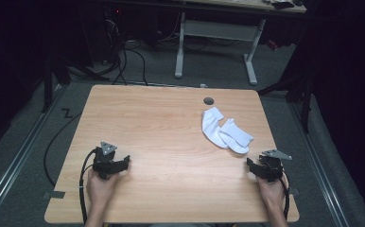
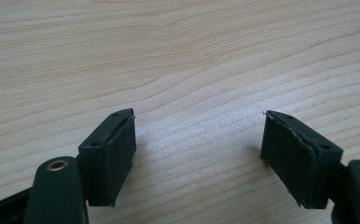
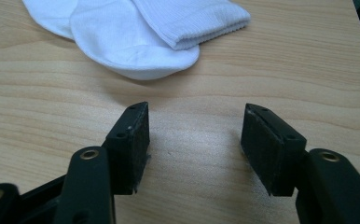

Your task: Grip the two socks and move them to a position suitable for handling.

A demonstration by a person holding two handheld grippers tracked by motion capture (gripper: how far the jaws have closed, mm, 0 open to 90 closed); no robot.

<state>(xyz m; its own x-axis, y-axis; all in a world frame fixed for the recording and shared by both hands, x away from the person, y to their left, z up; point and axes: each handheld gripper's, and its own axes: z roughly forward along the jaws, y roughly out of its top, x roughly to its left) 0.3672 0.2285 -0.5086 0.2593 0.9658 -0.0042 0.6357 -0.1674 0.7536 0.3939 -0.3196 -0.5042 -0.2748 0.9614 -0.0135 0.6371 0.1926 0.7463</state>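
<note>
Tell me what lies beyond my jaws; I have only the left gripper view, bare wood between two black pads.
Observer: A pair of white socks lies on the table's far right part, nearer the right gripper.
Operator: State that gripper's jaws.
Observer: Open, nothing between them; the socks lie just ahead of its pads.
Operator: Say how the socks lie.
Observer: One overlaps the other; a ribbed cuff rests across the rounded toe.

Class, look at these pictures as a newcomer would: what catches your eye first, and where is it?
The white socks stand out, lying bunched on the wooden table toward its far right. Near the front edge, the left hand-held gripper and right hand-held gripper rest with jaws open, the right one just short of the socks.
</note>
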